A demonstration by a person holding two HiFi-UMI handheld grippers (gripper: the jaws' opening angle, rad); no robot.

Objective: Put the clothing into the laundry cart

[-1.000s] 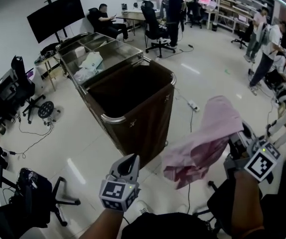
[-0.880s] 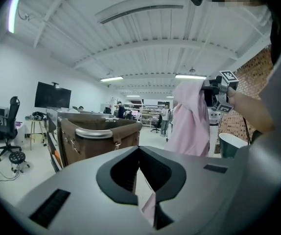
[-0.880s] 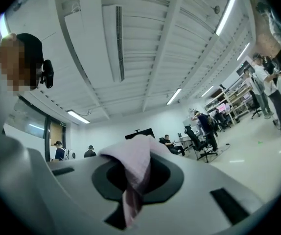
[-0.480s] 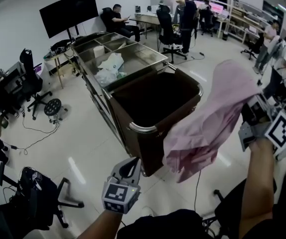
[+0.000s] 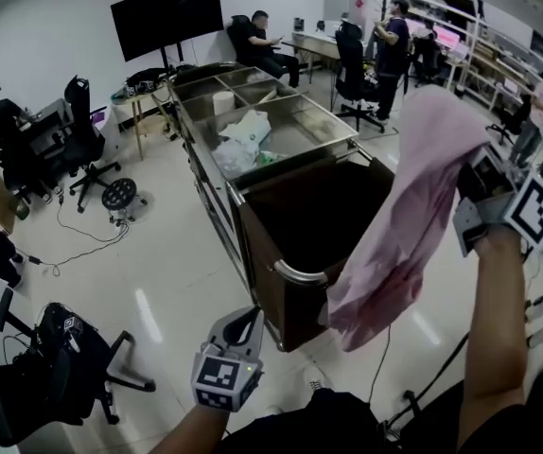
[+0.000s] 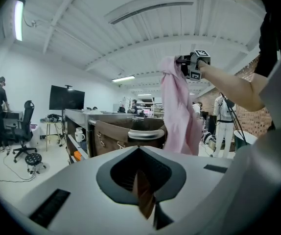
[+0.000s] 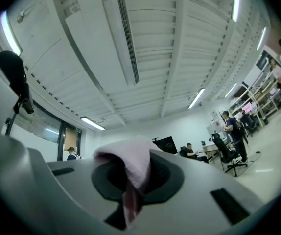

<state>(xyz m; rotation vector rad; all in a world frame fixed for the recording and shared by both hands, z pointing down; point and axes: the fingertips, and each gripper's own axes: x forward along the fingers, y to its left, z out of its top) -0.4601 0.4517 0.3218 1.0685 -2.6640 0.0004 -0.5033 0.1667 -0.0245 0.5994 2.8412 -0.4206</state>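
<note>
In the head view a brown laundry cart [image 5: 295,274] with a metal rim stands open in the middle. A pink garment [image 5: 404,216] hangs over the cart's near right corner, its lower end outside the rim. My right gripper [image 5: 470,185], raised high at the right, is shut on the garment's top. In the right gripper view the pink cloth [image 7: 130,180] is pinched between the jaws. My left gripper [image 5: 241,322] is low in front of the cart, jaws shut and empty. The left gripper view shows the cart's rim [image 6: 143,134] ahead with the garment [image 6: 177,111] hanging beside it.
A steel trolley [image 5: 324,145] with compartments adjoins the cart's far side and holds pale bundled items [image 5: 243,140]. Office chairs [image 5: 87,145] stand at the left, one black chair [image 5: 59,367] near my left arm. People work at desks at the back. A cable [image 5: 385,357] runs across the floor.
My right gripper has lifted the pink garment higher and carried it to the cart's near corner. The cart now looks closer. The left gripper has kept low, shifting toward the cart.
</note>
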